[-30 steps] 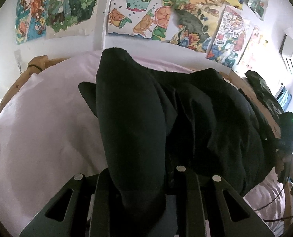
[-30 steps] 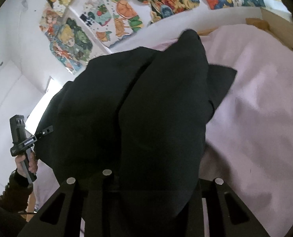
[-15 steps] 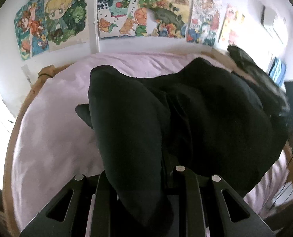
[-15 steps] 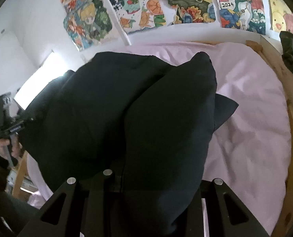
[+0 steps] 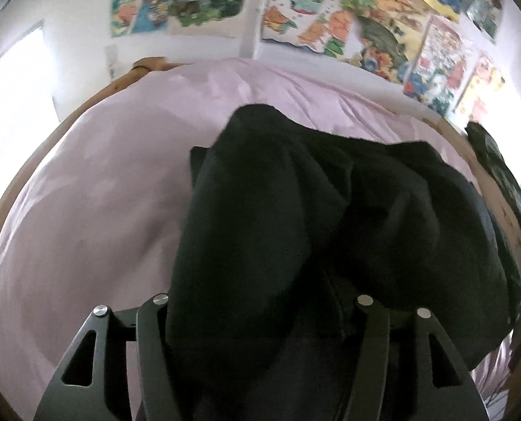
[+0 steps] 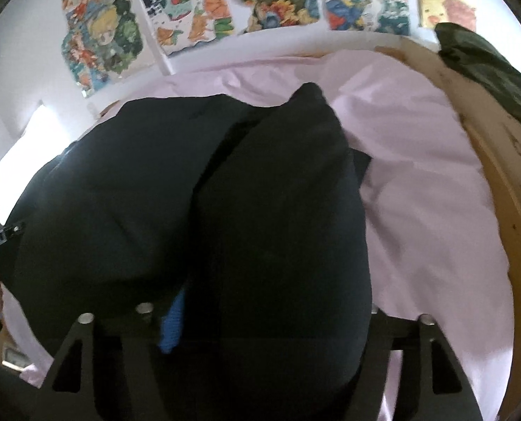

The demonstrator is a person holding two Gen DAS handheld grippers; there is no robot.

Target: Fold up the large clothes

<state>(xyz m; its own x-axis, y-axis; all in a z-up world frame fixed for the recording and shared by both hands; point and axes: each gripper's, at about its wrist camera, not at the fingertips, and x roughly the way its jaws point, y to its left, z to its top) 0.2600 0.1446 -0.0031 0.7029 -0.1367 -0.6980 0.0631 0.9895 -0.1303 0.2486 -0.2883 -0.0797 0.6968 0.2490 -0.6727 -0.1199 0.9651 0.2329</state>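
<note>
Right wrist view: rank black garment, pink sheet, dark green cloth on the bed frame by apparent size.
1. black garment, though nearness to the camera inflates it
2. pink sheet
3. dark green cloth, cut off by the image edge

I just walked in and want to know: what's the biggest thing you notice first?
A big black garment fills the middle, draped over a pink bedsheet and lying between both grippers' opening jaws. Bright cartoon posters cover the white wall behind the bed.
</note>
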